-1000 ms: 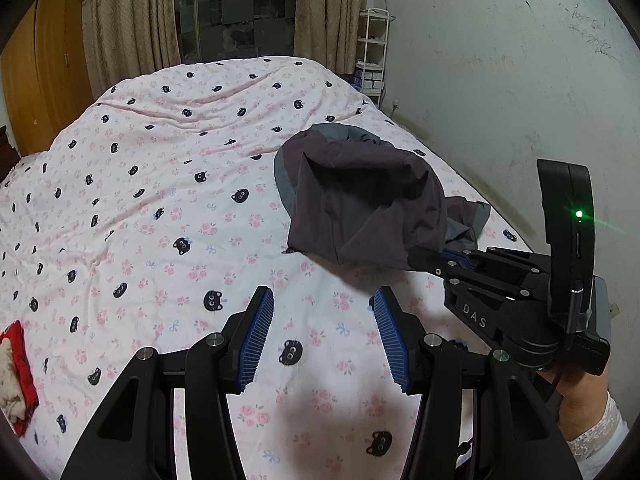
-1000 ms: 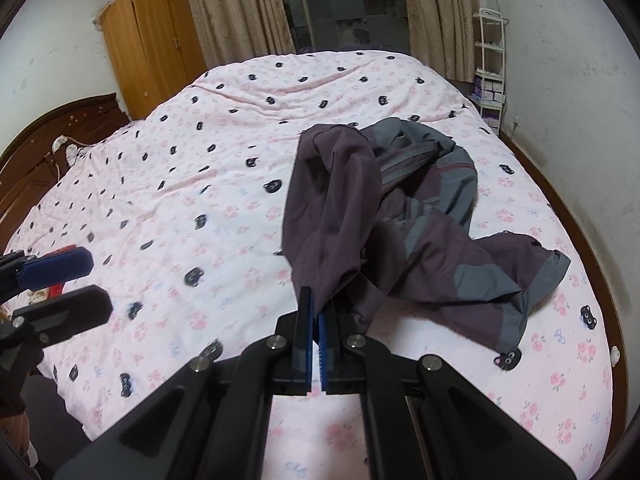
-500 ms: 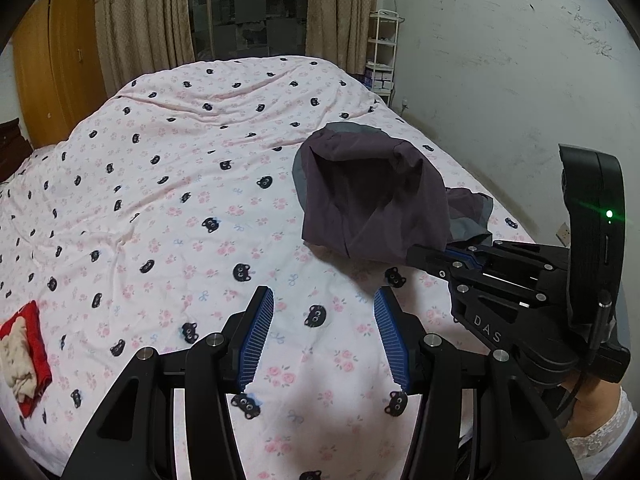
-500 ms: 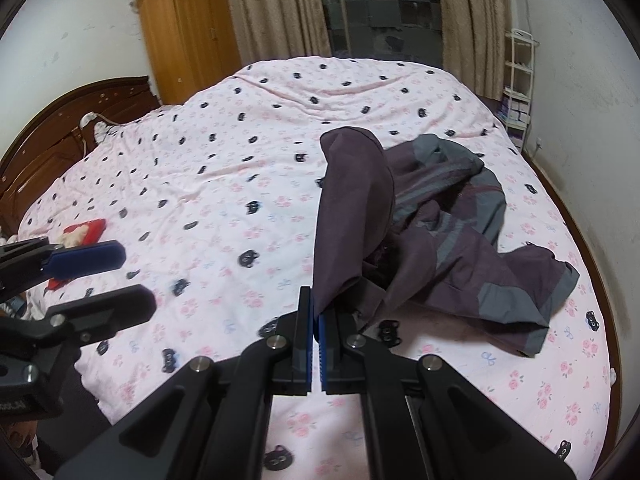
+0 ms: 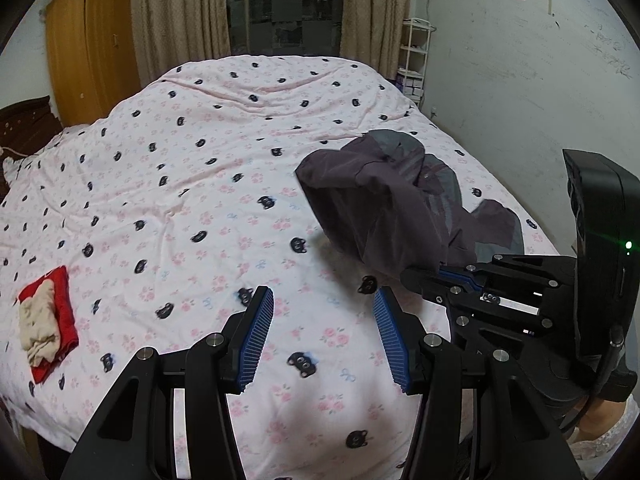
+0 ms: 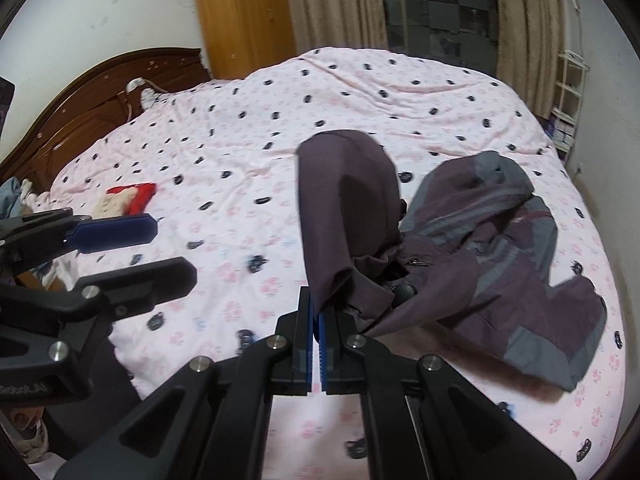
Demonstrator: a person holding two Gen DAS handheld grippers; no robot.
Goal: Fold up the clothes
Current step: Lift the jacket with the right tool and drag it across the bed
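Observation:
A dark purple jacket with grey panels [image 6: 492, 248] lies crumpled on the right side of the pink cat-print bed [image 6: 280, 152]. My right gripper [image 6: 316, 320] is shut on an edge of the jacket and holds that part lifted above the bed. In the left wrist view the jacket [image 5: 384, 208] hangs from the right gripper [image 5: 424, 276] at the right. My left gripper [image 5: 322, 332] is open and empty, above the bed's near edge, to the left of the jacket. It also shows in the right wrist view [image 6: 132, 252] at the far left.
A folded red and cream pile [image 5: 46, 332] lies on the bed's left side, also in the right wrist view [image 6: 126, 198]. A wooden headboard [image 6: 80, 108], a wardrobe [image 5: 92, 48], curtains [image 5: 184, 12], a white shelf [image 5: 414, 60] and the wall [image 5: 520, 80] surround the bed.
Both grippers have pulled back and up from the bed. The right gripper has drawn the held jacket edge toward the near side. The red and cream pile shows more fully.

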